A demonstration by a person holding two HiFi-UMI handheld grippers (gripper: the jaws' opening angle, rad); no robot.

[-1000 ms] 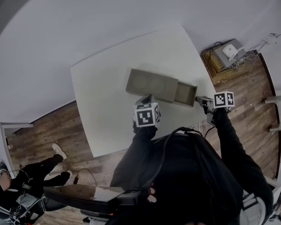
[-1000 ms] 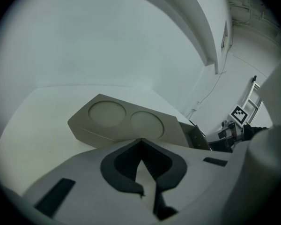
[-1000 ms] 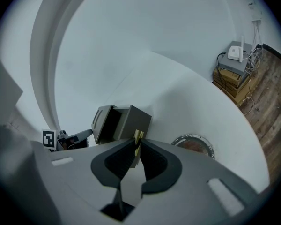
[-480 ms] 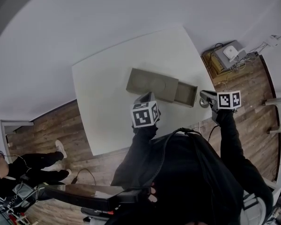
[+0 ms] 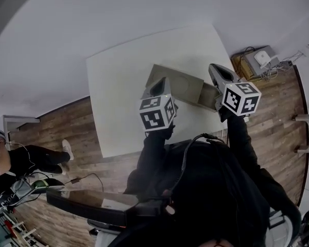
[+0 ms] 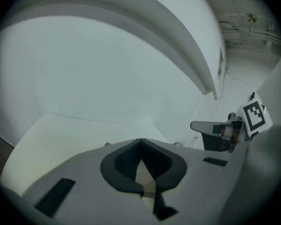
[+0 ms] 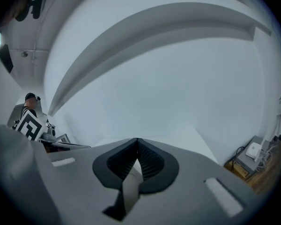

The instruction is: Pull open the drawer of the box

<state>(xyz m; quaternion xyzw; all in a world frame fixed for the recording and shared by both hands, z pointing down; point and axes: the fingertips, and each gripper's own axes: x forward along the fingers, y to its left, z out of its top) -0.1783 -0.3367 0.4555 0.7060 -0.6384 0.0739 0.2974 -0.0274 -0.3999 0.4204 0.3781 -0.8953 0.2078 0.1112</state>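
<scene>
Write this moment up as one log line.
drawer: open, out of box | left gripper: shut, empty, touching nothing | right gripper: shut, empty, touching nothing

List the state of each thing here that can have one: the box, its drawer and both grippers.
Box: lies flat on the white table, untouched by either gripper.
Drawer: pulled out at the box's right end, open, partly hidden behind the right gripper.
Left gripper: jaws together, holding nothing, raised above the table.
Right gripper: jaws together, holding nothing, raised above the drawer.
</scene>
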